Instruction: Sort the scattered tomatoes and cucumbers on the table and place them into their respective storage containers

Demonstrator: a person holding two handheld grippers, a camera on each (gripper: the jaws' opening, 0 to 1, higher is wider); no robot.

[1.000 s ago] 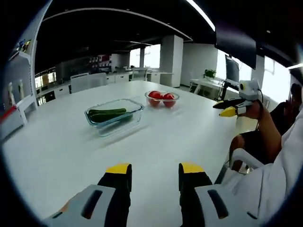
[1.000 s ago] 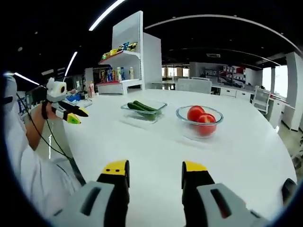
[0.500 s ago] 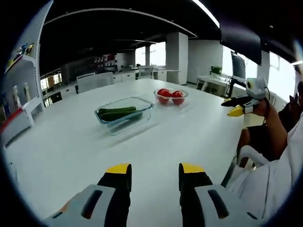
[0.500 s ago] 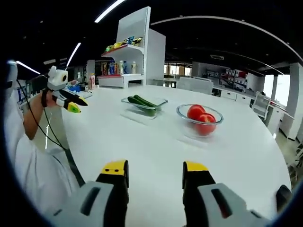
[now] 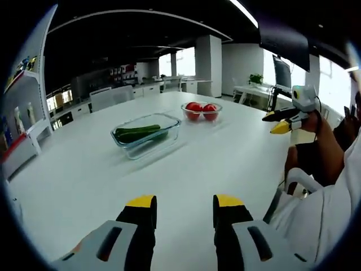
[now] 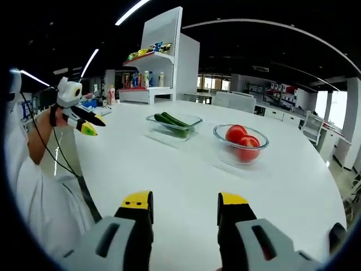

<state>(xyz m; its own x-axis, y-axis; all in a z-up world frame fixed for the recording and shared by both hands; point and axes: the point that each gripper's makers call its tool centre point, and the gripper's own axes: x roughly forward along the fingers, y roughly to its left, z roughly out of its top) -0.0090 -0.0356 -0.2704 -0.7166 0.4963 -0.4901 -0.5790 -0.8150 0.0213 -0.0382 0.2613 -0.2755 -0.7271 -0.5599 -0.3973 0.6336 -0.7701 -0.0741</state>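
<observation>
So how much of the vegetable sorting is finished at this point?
It looks finished: the cucumbers lie in the rectangular glass container and the tomatoes in the round glass bowl. Both the left hand-held gripper and the right hand-held gripper are open, holding nothing. No loose vegetables are visible.

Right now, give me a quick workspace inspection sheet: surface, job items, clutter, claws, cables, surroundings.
Surface: white table, bare around the containers.
Job's things: cucumbers in rectangular glass container; tomatoes in round glass bowl. No loose produce seen.
Clutter: nothing seen.
Claws: left claw open, empty; right claw open, empty.
Cables: black cable hanging from the left claw.
Surroundings: white shelf with bottles, white chairs, windows.
</observation>
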